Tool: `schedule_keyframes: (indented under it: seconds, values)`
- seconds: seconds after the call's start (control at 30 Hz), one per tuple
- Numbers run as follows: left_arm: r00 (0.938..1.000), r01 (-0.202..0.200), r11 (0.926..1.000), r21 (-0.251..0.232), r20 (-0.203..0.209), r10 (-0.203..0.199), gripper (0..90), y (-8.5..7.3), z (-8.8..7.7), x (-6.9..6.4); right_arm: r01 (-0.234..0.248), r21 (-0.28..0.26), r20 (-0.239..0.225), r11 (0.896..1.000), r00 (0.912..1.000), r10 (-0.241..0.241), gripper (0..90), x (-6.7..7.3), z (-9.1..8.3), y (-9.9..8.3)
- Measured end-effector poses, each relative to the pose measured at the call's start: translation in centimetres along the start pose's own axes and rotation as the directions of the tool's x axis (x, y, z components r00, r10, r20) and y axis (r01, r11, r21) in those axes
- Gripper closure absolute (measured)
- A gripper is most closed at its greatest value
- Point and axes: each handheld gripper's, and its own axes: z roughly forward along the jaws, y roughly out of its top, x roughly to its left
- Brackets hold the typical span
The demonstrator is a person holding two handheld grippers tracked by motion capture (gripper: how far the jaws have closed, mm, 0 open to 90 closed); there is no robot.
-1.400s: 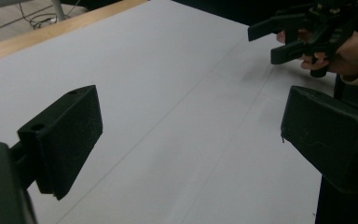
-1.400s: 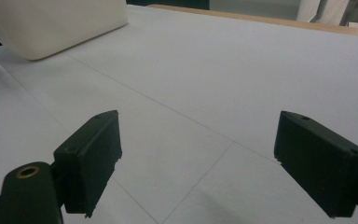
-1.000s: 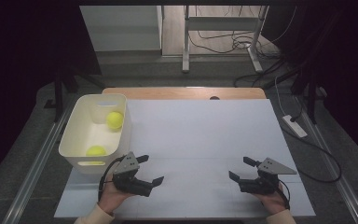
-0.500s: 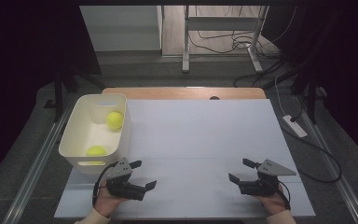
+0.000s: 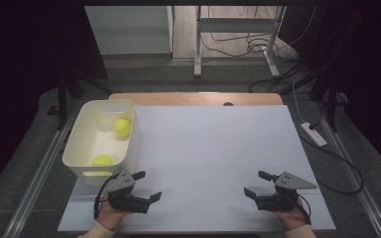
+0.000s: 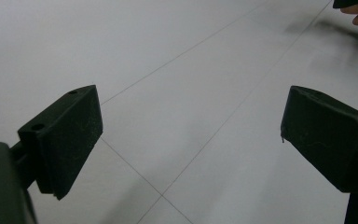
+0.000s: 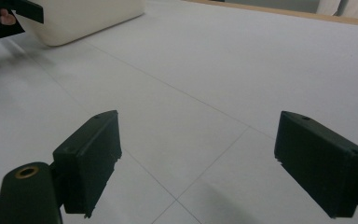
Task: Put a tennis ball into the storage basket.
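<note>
Our left gripper sits low over the white table with its jaws wide apart and nothing between them. Our right gripper is on the other side, also wide open and holding nothing. Just beside our left gripper stands a white plastic bin. Two yellow-green tennis balls lie inside it, well apart from each other. The near tennis ball rests by the front wall, and the far tennis ball rests by the right wall. We think these balls are light, fuzzy and a bit squishy, so they should not slip or break. They are round, so they can roll away. We should pinch one across its middle, with one pad on each side, coming down from above.
</note>
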Motion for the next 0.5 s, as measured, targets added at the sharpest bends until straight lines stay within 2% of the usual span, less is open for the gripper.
schedule_keyframes:
  seconds: [0.5]
  values:
    - [1.0000, 0.000, 1.0000, -0.006, -0.008, 0.000, 6.2, 0.11, -0.15, 0.02, -0.003, 0.003, -0.004, 1.000, 1.0000, 0.003, 14.5, -0.02, -0.05, -0.03]
